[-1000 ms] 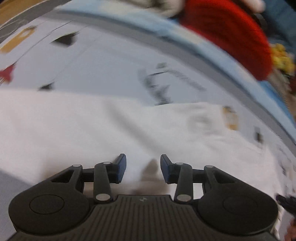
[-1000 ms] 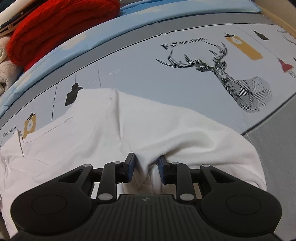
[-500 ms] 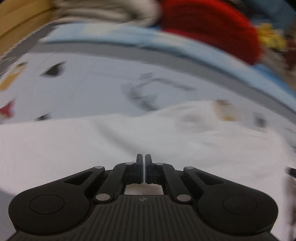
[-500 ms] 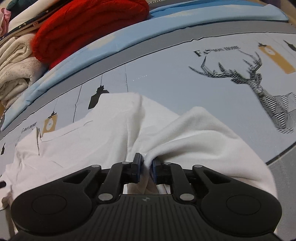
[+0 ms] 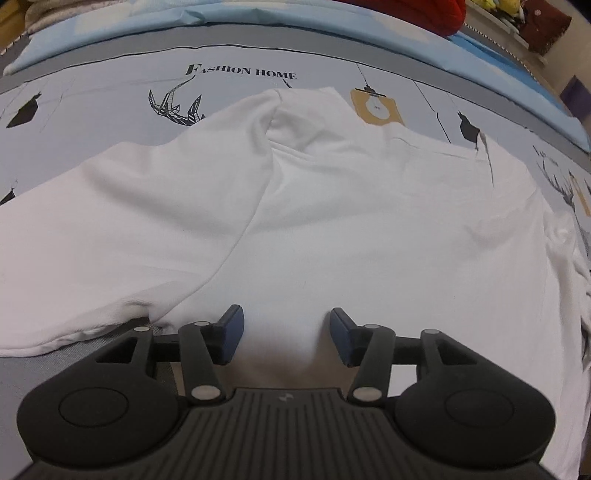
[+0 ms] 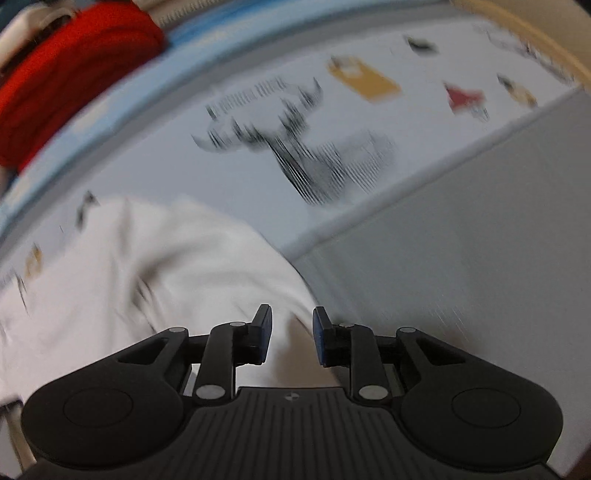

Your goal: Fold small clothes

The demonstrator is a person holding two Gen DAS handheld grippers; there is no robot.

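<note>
A white garment (image 5: 369,229) lies spread on the printed bedsheet (image 5: 110,92), with one side flap folded over along a slanting crease. My left gripper (image 5: 286,334) hovers over its near edge. Its jaws are opening, the cloth lies flat beneath the gap, and the pads (image 5: 231,334) do not press it. The right wrist view is blurred by motion. There my right gripper (image 6: 291,332) is over the white garment's (image 6: 166,266) rounded right edge. Its jaws are opening too, and cloth shows in the gap, free of the pads.
A folded red knit (image 6: 66,74) and pale towels (image 5: 37,11) are stacked at the far side, beyond a light blue strip of bedding (image 5: 258,18). A plain grey panel of the cover (image 6: 461,277) lies right of the garment. Yellow and dark red items (image 5: 535,18) sit far right.
My left gripper closed fully and then spread wide again, and its view sharpened. My right gripper pinched a raised fold of cloth, then let it go and swung right toward the garment's edge.
</note>
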